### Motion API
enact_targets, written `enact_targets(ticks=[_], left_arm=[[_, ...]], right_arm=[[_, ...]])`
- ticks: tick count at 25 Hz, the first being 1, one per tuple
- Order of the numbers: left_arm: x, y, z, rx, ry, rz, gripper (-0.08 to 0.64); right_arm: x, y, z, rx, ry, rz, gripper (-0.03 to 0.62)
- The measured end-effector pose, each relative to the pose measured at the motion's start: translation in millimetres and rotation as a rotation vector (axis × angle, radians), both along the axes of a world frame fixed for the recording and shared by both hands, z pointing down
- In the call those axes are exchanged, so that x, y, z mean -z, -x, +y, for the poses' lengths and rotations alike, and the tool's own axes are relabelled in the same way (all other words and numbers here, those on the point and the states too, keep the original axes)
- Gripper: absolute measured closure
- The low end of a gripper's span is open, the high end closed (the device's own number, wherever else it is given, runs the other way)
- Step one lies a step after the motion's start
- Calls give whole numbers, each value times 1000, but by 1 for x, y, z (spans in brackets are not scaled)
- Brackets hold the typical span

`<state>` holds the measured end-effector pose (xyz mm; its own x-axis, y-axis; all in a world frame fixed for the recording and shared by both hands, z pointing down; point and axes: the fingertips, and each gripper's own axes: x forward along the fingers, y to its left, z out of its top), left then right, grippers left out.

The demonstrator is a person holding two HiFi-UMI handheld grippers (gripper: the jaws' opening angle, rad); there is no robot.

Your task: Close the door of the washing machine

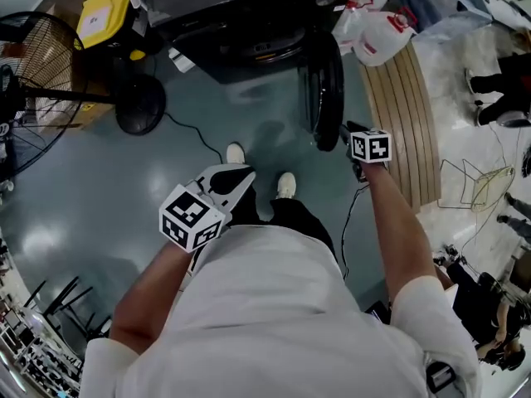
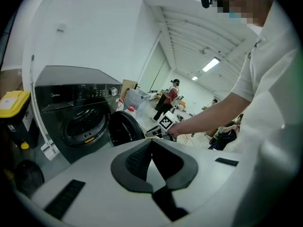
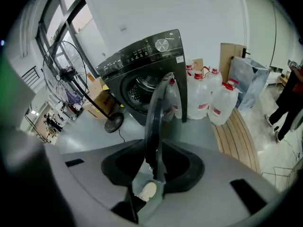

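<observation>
The dark front-loading washing machine (image 1: 249, 23) stands at the top of the head view, its drum mouth (image 2: 85, 124) uncovered. Its round door (image 1: 325, 98) hangs open, swung out edge-on toward me. My right gripper (image 1: 348, 135) is at the door's outer rim. In the right gripper view the door's edge (image 3: 154, 112) runs down between the jaws of the right gripper (image 3: 154, 150), which stand open around it. My left gripper (image 1: 235, 177) hovers above the floor left of the door, open and empty. The left gripper (image 2: 150, 148) faces the machine (image 2: 71, 108) and the door (image 2: 124, 128).
A standing fan (image 1: 37, 65) with its round base (image 1: 139, 104) and a cable lie left of the machine. Beside it sits a yellow container (image 1: 104, 15). Water jugs (image 1: 377, 31) and a slatted wooden board (image 1: 406, 114) stand right of the door. My shoes (image 1: 286, 185) are on the floor.
</observation>
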<state>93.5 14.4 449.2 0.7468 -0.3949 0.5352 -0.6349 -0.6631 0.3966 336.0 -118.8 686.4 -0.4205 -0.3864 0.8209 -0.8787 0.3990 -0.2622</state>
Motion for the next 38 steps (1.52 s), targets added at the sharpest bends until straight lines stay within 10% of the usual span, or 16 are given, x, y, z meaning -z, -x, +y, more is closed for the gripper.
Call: enact_targets(ticks=[20, 38], left_arm=[[-5, 36, -55, -48, 47, 24, 543], [-4, 94, -85, -14, 47, 56, 543]], right_arm=[[-17, 23, -10, -51, 90, -17, 499], [-19, 151, -28, -169, 154, -148, 495]])
